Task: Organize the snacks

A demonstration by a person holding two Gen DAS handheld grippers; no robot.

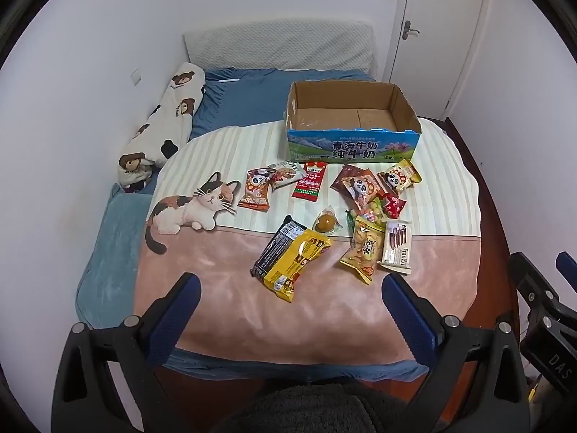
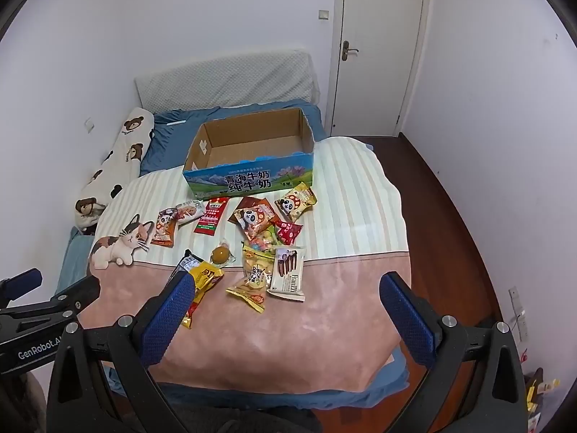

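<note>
Snacks: packets strewn on the blanket ahead of both my jaws. Yellow pack over black pack lies closest to my L jaws; in R view the yellow pack is partly behind my L-side pad.
Franzzi pack: ahead, between my R jaws, beside yellow crisps bag.
Box: cardboard milk carton, open-topped, beyond the snacks.
L gripper: jaws wide apart, holding nothing.
R gripper: same, wide & holding nothing.
Bear pillow: far L by wall.

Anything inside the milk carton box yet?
No snacks visible in the cardboard box; bare cardboard floor shows. The strip of floor just behind its near printed wall is hidden in both views.
</note>
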